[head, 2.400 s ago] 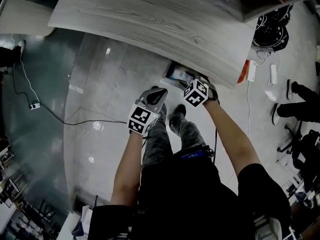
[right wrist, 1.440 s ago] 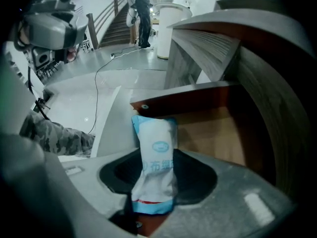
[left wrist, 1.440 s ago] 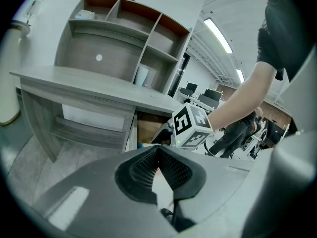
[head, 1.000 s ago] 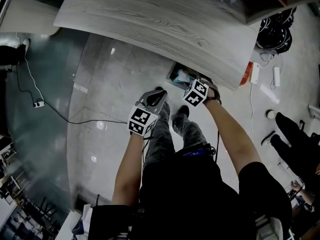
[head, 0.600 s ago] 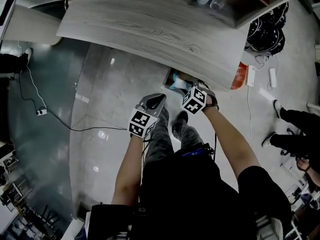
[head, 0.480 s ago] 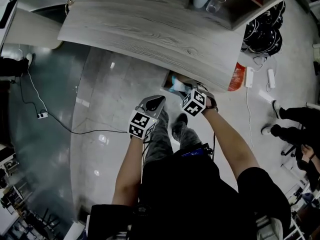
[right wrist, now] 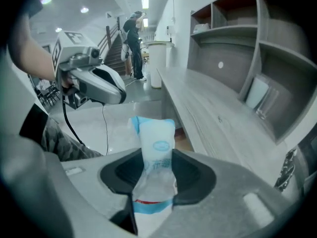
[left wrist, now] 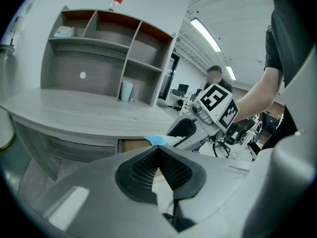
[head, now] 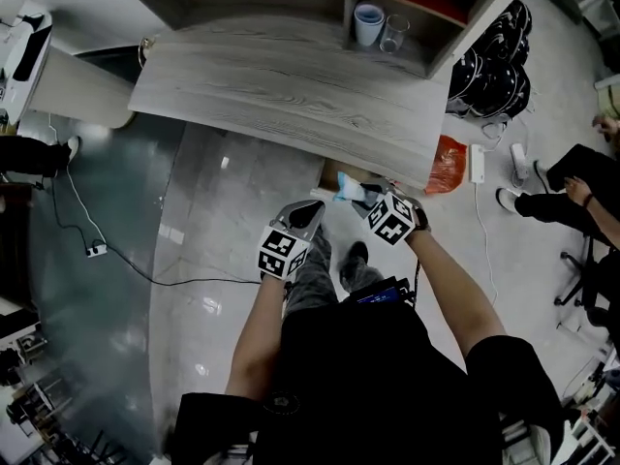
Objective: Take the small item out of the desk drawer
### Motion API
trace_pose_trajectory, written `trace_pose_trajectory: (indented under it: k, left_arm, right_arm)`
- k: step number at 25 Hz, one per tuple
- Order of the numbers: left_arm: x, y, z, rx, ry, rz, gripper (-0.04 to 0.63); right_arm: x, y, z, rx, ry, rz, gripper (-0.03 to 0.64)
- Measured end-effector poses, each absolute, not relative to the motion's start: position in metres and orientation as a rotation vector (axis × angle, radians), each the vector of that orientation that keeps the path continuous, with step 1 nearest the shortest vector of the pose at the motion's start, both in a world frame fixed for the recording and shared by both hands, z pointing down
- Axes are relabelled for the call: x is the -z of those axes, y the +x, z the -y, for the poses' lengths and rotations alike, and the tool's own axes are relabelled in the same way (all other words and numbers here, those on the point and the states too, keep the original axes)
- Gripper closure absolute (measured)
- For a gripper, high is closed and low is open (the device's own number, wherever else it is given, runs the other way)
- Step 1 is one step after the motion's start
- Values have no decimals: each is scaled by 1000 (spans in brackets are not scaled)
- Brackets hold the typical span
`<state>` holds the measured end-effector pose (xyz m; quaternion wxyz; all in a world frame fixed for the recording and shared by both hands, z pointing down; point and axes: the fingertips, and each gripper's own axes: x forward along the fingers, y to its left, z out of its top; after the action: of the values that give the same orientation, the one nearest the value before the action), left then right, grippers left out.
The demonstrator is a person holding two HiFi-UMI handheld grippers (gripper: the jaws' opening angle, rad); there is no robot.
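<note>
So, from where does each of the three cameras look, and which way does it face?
Head view: on the person's head, facing steeply down at the desk and floor; shows both forearms, legs, left gripper, right gripper.
Left gripper view: on the left gripper, along its shut fingers toward desk and shelves; shows the right arm.
Right gripper view: on the right gripper, along fingers gripping a packet; desk at right; shows a leg.
Shared: each gripper view shows the other gripper.
</note>
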<state>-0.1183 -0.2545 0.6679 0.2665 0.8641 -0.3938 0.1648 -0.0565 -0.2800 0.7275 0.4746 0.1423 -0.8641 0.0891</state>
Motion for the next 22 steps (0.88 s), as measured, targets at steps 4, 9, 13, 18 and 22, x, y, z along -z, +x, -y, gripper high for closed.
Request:
trace_pose_trajectory:
  k: [4, 9, 13, 18, 22]
  left_arm:
    - [-654, -117, 255, -448, 2351, 1055, 594]
    - [-639, -107, 257, -455, 2393, 1036, 594]
    - [-627, -98, 258, -450, 2418, 1022, 594]
    - [-613, -87, 263, -444, 2452, 1008, 594]
    - [-603, -81, 267, -439, 2473, 999, 594]
  right_arm:
    - [-699, -53, 277, -270, 396, 2159, 443]
    - [-666, -42, 278, -338, 483, 2247, 443]
    - [-640, -29, 280, -381, 547, 2310, 443]
    - [-610, -12, 288, -433, 647, 2393, 443]
    - [-594, -3, 291, -491, 719, 2452, 443]
